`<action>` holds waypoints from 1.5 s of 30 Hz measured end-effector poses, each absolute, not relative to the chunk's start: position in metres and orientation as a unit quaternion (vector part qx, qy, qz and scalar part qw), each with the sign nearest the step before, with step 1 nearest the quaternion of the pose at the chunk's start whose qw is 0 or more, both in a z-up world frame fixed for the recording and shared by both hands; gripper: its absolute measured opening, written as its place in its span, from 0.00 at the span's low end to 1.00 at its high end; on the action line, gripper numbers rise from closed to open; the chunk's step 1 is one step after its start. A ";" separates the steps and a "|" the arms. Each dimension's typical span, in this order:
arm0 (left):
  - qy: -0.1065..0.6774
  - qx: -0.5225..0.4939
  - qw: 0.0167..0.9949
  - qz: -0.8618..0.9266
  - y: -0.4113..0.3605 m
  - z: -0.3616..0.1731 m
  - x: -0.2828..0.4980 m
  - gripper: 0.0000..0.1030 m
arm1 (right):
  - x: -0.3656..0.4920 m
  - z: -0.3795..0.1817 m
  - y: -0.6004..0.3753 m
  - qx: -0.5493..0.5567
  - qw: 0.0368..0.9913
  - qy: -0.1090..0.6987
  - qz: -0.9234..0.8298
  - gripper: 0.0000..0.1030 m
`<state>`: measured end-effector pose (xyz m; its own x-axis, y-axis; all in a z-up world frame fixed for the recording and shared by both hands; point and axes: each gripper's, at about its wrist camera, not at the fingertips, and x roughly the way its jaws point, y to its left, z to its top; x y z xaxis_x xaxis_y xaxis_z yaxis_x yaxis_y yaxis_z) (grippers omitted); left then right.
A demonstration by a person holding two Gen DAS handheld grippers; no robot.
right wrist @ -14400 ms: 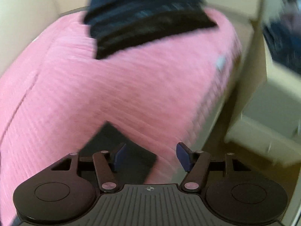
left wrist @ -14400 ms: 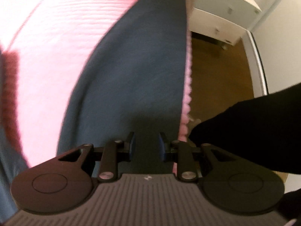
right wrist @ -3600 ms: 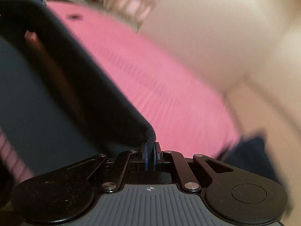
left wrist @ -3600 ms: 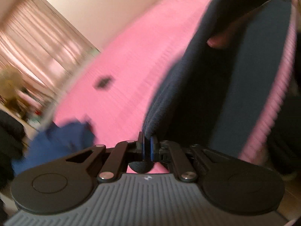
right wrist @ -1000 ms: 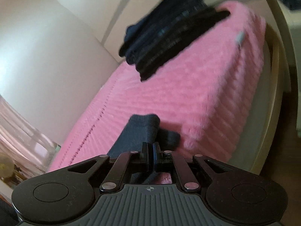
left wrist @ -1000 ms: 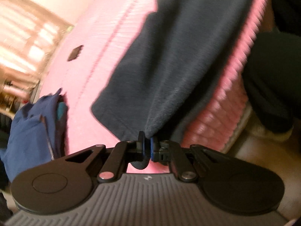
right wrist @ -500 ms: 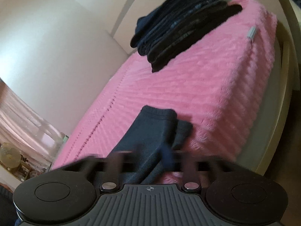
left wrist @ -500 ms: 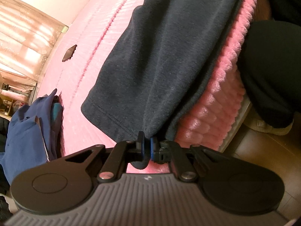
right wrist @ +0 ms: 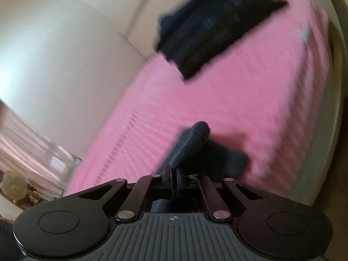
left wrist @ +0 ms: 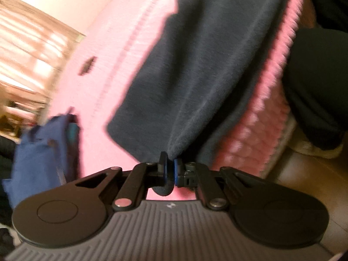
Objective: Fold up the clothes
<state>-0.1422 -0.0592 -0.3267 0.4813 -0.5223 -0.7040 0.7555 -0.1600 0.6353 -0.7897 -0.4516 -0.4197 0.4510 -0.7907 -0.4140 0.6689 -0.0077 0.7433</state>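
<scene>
- two grippers: left gripper and right gripper each pinch one dark grey garment tight.
- garment lies along the pink bed's near edge.
- one folded stack sits far; bare pink between.

The left gripper pinches the near edge of a dark navy fleece garment, its 2 jaws closed on the fabric. The garment lies across a pink ribbed blanket. A blue cloth heap sits at the left. Dark trousers stand at the right. The view is blurred.
</scene>
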 end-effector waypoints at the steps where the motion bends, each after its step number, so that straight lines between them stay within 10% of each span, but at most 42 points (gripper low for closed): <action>1: 0.102 0.566 0.648 -0.498 -0.058 -0.322 -0.142 0.04 | -0.792 -0.414 -0.445 0.474 0.705 -0.069 -0.523 0.01; 24: 0.102 0.585 0.631 -0.499 -0.046 -0.355 -0.148 0.06 | -0.781 -0.454 -0.437 0.459 0.683 0.030 -0.568 0.03; 27: 0.106 0.566 0.649 -0.497 -0.037 -0.350 -0.145 0.11 | -0.777 -0.440 -0.421 0.431 0.676 0.040 -0.596 0.71; 45: 0.228 0.299 0.757 -0.534 -0.014 -0.301 -0.099 0.14 | -0.460 -0.368 -0.368 0.222 0.924 0.195 -0.243 0.73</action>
<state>-0.0990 -0.0143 -0.3011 0.3252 -0.6725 -0.6648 0.9453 0.2506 0.2088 -0.4598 -0.3679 -0.3678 0.8060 -0.3617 -0.4685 0.5349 0.7841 0.3148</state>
